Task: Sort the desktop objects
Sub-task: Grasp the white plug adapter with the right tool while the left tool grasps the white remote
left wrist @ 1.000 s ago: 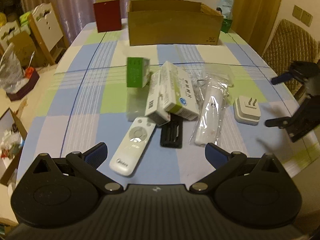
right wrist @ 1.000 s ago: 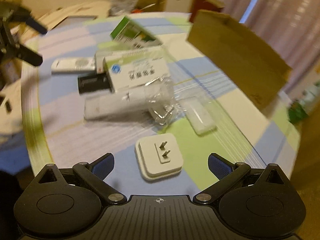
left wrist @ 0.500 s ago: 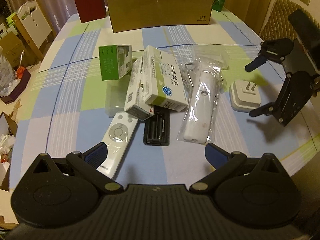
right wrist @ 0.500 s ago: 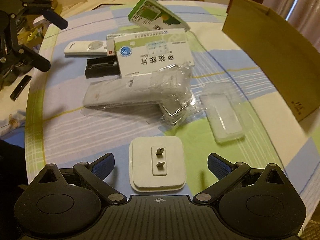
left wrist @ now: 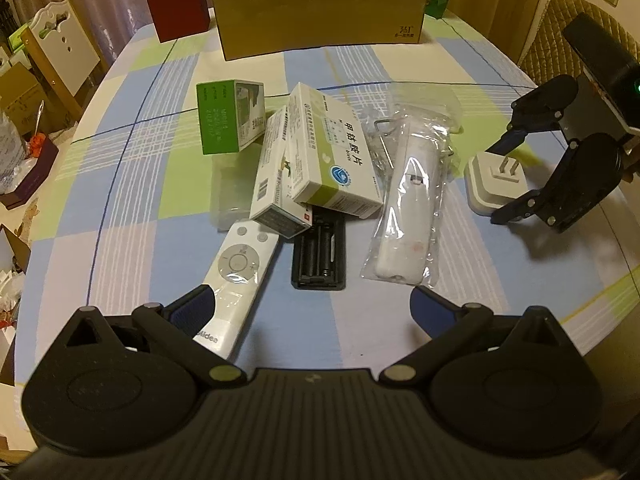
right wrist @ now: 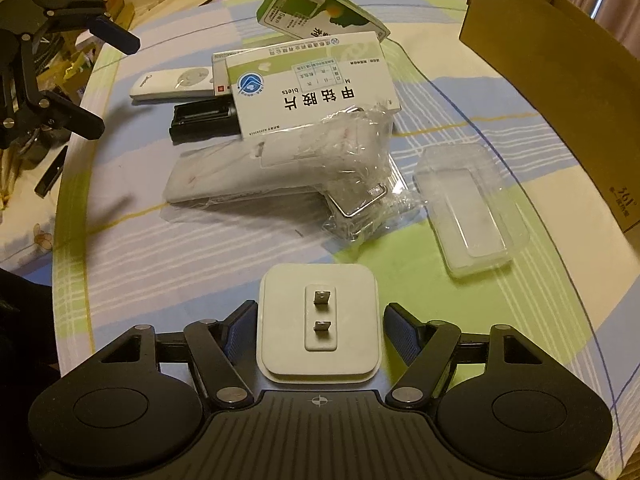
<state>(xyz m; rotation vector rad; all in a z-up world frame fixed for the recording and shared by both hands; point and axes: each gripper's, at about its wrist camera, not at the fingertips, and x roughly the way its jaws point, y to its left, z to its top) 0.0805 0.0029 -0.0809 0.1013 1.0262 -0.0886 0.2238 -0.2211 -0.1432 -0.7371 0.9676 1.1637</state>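
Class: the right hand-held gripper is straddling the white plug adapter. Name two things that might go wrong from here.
1. The right hand-held gripper is open around the flat plug adapter; its fingers may slip off the low edges.
2. The left hand-held gripper, by the white remote, may nudge the leaning medicine boxes.

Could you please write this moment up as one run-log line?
phase: approach | right hand-held gripper: open, straddling white plug adapter | left hand-held gripper: open, empty | cardboard box: nothing visible inside

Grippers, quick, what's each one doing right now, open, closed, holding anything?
Left gripper: open, holding nothing, over the near end of the white remote.
Right gripper: open, fingers either side of the white plug adapter, not clamped.
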